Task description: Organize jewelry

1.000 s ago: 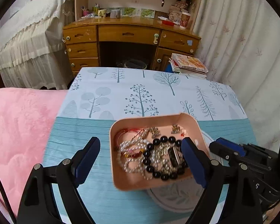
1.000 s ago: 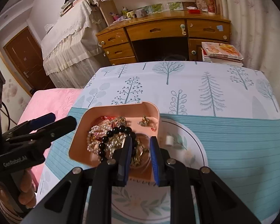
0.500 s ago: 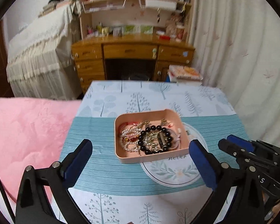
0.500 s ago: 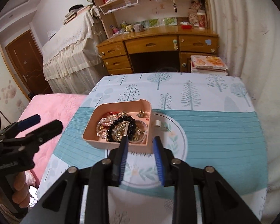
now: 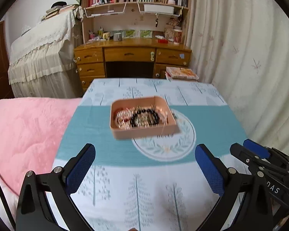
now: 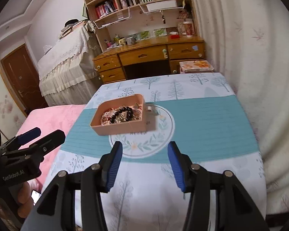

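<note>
Jewelry [image 5: 142, 117] in tray [image 5: 144, 132] on table [image 5: 212, 121], before desk [image 5: 131, 53].

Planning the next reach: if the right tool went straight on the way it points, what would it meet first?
Probably the tablecloth at its round printed emblem, just right of the pink tray. The right tool is open and empty; depth is unclear, so it might clip the tray's corner.

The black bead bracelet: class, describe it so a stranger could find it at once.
Start at the table with the tree-print cloth and find the pink tray on its teal band. Inside lies a heap of jewelry. The black bead bracelet is the ring of large dark round beads, unlike the pale pearl strands beside it.
</note>
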### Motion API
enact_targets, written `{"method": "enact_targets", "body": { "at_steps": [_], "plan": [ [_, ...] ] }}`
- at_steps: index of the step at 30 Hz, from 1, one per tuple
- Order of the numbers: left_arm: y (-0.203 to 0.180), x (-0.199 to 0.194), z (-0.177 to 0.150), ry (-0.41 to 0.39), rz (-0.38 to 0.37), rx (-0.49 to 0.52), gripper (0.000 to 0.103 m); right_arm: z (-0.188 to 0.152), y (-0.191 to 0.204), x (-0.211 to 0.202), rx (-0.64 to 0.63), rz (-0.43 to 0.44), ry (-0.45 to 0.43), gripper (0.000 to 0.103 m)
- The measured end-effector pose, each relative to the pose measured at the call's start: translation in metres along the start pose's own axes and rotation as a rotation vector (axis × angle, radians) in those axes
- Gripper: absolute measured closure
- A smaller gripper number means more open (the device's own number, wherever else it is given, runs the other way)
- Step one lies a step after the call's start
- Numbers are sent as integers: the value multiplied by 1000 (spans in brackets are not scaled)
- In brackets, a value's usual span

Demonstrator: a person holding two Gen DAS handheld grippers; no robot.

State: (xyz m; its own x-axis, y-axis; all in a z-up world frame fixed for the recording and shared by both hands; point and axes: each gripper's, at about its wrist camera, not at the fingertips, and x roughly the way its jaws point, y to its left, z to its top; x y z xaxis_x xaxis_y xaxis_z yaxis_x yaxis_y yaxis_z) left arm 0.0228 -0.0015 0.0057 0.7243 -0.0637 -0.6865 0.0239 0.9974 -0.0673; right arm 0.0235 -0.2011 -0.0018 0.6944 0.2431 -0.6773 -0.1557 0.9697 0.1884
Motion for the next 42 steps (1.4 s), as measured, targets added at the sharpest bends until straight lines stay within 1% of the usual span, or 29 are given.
{"method": "enact_targets", "body": {
  "at_steps": [3,6,14,20,24,42],
  "plan": [
    [-6,-5,-15,17,1,7,1,-14,2,-7,15,16,3,53],
    [-9,-6,-25,21,18,-2,1,-25,4,-10,23,36,12,53],
    [-15,-6,-41,48,48,-13,1,-34,9,-16,15,12,-16,53],
    [-18,-12,-41,14,79,1,1,-36,15,-25,-16,-1,-61,53],
    [-18,-14,-40,-1,85,1,1,-36,17,-28,-26,-3,-79,53],
    [-20,-14,-39,-2,97,1,1,-37,17,-28,-25,0,-79,53]
  ]
}}
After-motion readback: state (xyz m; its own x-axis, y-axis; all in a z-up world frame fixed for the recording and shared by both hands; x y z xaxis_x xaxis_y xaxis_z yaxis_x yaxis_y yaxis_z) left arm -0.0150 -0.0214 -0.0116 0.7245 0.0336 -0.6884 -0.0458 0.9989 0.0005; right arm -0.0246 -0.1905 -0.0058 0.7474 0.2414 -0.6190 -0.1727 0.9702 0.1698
